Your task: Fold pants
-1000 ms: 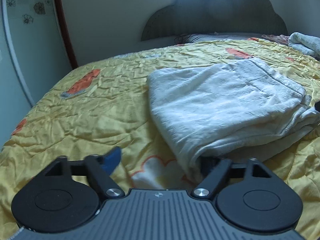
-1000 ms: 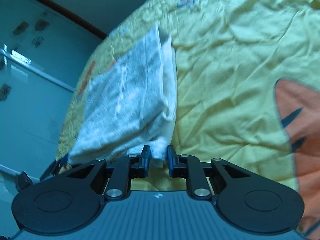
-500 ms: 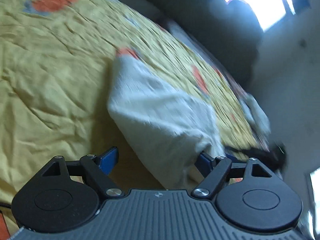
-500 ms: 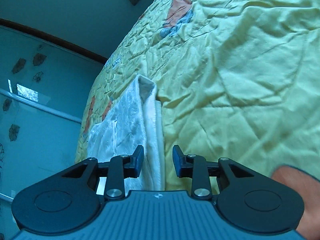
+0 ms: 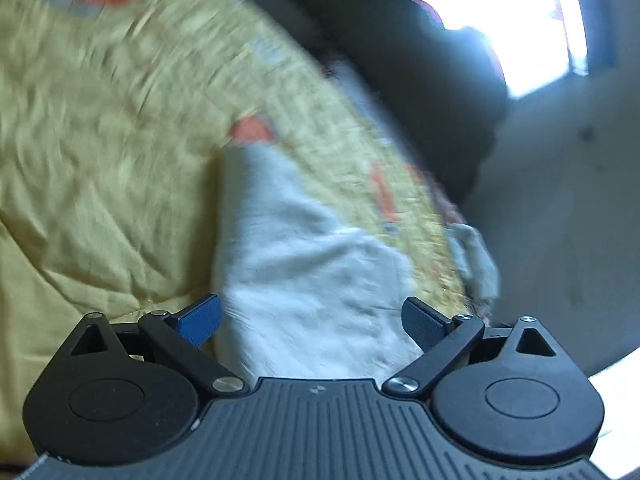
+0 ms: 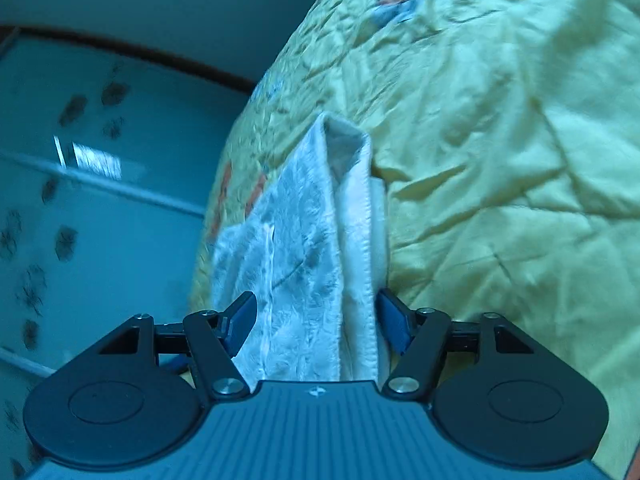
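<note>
The folded white fleece pants (image 5: 304,276) lie on the yellow bedspread (image 5: 100,184). In the blurred left wrist view they run from between the jaws away up the bed. My left gripper (image 5: 312,322) is open wide, with the near end of the pants between its blue pads, not clamped. In the right wrist view the pants (image 6: 320,248) show as a narrow folded stack with layered edges. My right gripper (image 6: 318,320) is open, its pads on either side of the stack's near end.
A dark headboard (image 5: 440,92) and a bright window (image 5: 516,20) stand beyond the bed. A second pale garment (image 5: 476,256) lies near the bed's far edge. A glass wardrobe door (image 6: 80,200) with flower stickers stands beside the bed. Yellow bedspread (image 6: 500,140) stretches to the right.
My right gripper, shut on the pants' edge a second ago, has opened wide. My left gripper stayed open while its view swung and tilted; the pants stay on the bed.
</note>
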Demonstrator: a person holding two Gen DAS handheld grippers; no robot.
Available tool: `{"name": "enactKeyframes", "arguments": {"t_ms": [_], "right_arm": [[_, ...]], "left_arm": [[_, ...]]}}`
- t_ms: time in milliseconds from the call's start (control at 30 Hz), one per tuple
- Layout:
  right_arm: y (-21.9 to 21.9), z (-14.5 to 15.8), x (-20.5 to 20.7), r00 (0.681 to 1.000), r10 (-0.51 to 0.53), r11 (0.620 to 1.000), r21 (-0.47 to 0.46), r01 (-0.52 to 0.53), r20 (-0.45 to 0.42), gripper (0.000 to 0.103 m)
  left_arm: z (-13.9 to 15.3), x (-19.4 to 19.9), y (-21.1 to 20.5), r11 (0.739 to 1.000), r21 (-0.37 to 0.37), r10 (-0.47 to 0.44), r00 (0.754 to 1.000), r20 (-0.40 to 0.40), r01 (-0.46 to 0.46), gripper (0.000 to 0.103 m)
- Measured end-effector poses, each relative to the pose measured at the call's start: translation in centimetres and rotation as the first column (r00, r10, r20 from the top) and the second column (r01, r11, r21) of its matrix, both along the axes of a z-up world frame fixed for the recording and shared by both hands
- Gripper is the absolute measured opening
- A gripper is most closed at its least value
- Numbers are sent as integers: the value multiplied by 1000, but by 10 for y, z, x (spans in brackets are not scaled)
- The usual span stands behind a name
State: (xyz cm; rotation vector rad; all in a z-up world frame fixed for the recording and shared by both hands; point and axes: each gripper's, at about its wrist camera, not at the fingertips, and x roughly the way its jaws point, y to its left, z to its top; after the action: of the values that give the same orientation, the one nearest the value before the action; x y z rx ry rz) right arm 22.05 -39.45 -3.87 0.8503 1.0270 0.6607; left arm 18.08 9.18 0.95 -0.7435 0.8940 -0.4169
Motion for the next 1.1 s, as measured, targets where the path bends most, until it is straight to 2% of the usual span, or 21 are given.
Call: {"name": "enactKeyframes", "arguments": {"t_ms": [67, 167, 233, 267, 300, 333, 367, 433, 467, 533, 600, 633, 733, 800, 867, 967, 1067, 1100], "right_arm": [[2, 1, 3, 1000, 16, 1000, -10, -16, -2, 66], [2, -1, 14, 999, 21, 1000, 7, -21, -28, 66], [5, 0, 18, 999, 9, 1000, -19, -10, -31, 59], [9, 3, 19, 1000, 11, 996, -83, -13, -24, 39], [13, 6, 19, 1000, 24, 990, -137, -24, -4, 27], [17, 12, 16, 999, 38, 985, -169, -34, 24, 26], [21, 19, 12, 997, 59, 980, -194, -48, 54, 20], [22, 24, 5, 994, 69, 976, -213, -51, 81, 17], [19, 16, 4, 996, 62, 975, -216, -47, 65, 17], [7, -4, 9, 1000, 26, 993, -112, -24, 15, 17], [0, -8, 10, 1000, 11, 998, -54, -11, -16, 22], [-1, -7, 9, 1000, 6, 999, -52, -7, -19, 24], [-8, 6, 10, 1000, -6, 999, -42, 6, -8, 42], [-17, 14, 15, 998, -54, 999, -6, 54, 39, 69], [-22, 18, 26, 994, -84, 996, 18, 83, 72, 80], [-20, 14, 54, 993, -110, 994, 33, 109, 42, 80], [-3, 6, 80, 998, -63, 998, 14, 63, 11, 79], [2, 5, 85, 998, -58, 998, -13, 58, 16, 70]], "left_arm": [[-11, 16, -7, 999, 38, 17, 1000, -17, -16, 95], [-21, 39, -11, 1000, -17, 15, 999, -34, -16, 95], [-24, 50, -13, 999, -38, 26, 999, -39, -27, 92], [-24, 55, -13, 998, -34, 44, 998, -38, -46, 82], [-24, 59, -13, 998, -15, 66, 997, -42, -67, 63], [-24, 61, -12, 996, 24, 91, 995, -50, -90, 49], [-25, 61, -9, 992, 62, 112, 992, -63, -109, 31], [-29, 58, -7, 991, 65, 122, 991, -56, -118, 31], [-29, 53, -8, 989, 81, 123, 992, -32, -120, 30], [-28, 49, -14, 985, 126, 115, 993, 13, -116, 29], [-24, 51, -15, 985, 143, 96, 995, 10, -97, 30], [-20, 53, -15, 988, 134, 75, 997, 12, -76, 37], [-10, 60, -11, 988, 140, 71, 997, 10, -72, 44], [-10, 64, -4, 991, 89, 96, 995, 20, -98, 66], [-12, 77, -3, 993, 42, 108, 994, 17, -109, 71], [-17, 101, -11, 994, 34, 101, 994, -33, -99, 75], [-18, 117, -16, 997, 26, 74, 997, -10, -74, 77], [-19, 121, -16, 997, 22, 69, 998, -8, -69, 74]]}}
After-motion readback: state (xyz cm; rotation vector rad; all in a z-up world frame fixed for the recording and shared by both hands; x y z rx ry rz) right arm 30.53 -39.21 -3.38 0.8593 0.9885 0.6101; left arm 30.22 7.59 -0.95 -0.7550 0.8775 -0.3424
